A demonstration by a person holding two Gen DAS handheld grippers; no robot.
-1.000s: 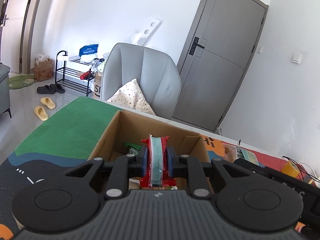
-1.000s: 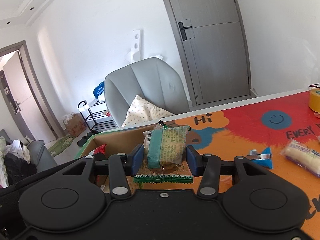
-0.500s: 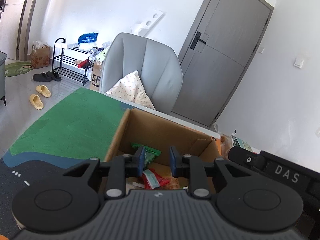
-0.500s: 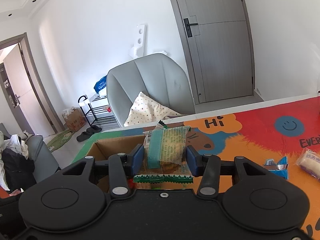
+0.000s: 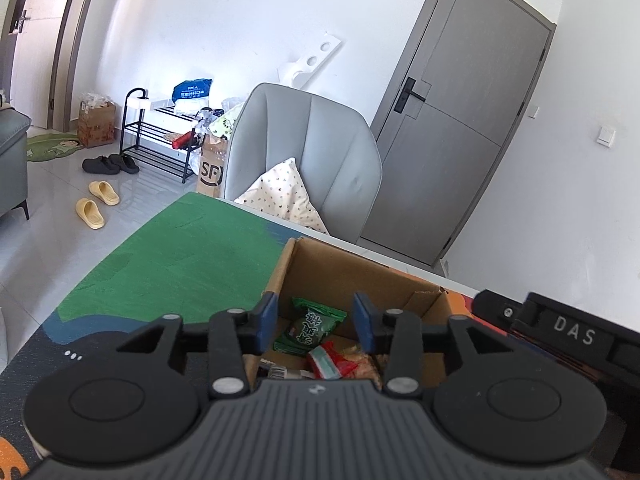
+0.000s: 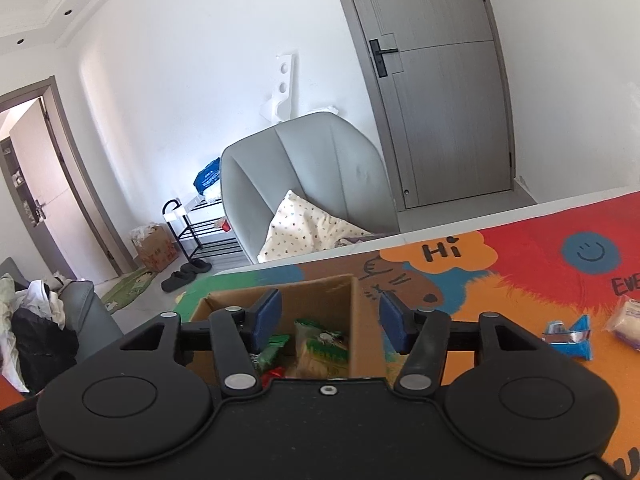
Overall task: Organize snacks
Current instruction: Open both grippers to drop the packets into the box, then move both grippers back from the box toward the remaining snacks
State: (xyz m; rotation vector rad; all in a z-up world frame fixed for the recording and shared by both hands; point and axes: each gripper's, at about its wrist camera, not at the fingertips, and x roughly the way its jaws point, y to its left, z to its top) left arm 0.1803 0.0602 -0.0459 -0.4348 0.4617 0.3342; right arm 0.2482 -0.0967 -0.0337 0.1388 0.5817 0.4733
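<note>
An open cardboard box stands on the colourful table mat. My left gripper hangs over it with its jaws opening and nothing between them. Below it lie a green packet and a red packet. My right gripper is over the same box, jaws opening, pads clear of everything. A blurred yellow-green packet sits inside the box below it, beside a green packet. The right gripper's black body shows at the right of the left wrist view.
A blue wrapper and a white packet lie on the mat right of the box. A grey chair with a spotted pillow stands behind the table's far edge. Green mat stretches left of the box.
The left gripper let go of the red packet, which now lies in the box, and its jaws spread. The right gripper released the yellow-green packet, which dropped into the box.
</note>
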